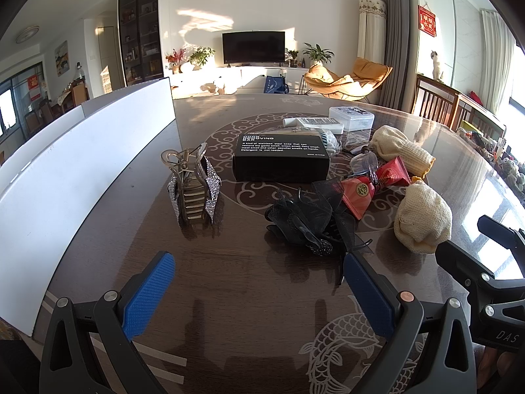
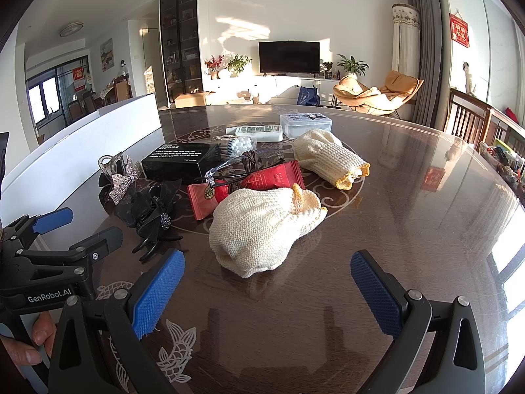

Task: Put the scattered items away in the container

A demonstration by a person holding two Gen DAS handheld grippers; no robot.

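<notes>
The left gripper [image 1: 259, 292] is held low over the dark patterned table [image 1: 249, 272] with its blue-padded fingers [image 1: 149, 295] spread wide and nothing gripped between them. The right gripper [image 2: 267, 292] is likewise held over the table, fingers [image 2: 375, 290] spread apart and empty. A white container [image 1: 82, 177] is positioned along the left edge of the table, its wall visible in both views. The scattered items are located on the tabletop to the right of it: a rhinestone hair claw [image 1: 193, 187] stands upright nearest the container; a black mesh bow clip [image 1: 308, 220] lies just ahead of the left gripper; a black box [image 1: 282, 159] sits behind these. A red packet [image 2: 246, 187] lies between two cream knitted gloves [image 2: 262, 229], the nearer glove lying just ahead of the right gripper. A remote control [image 2: 259, 131] and a clear plastic case [image 2: 305, 123] are located farther back.
</notes>
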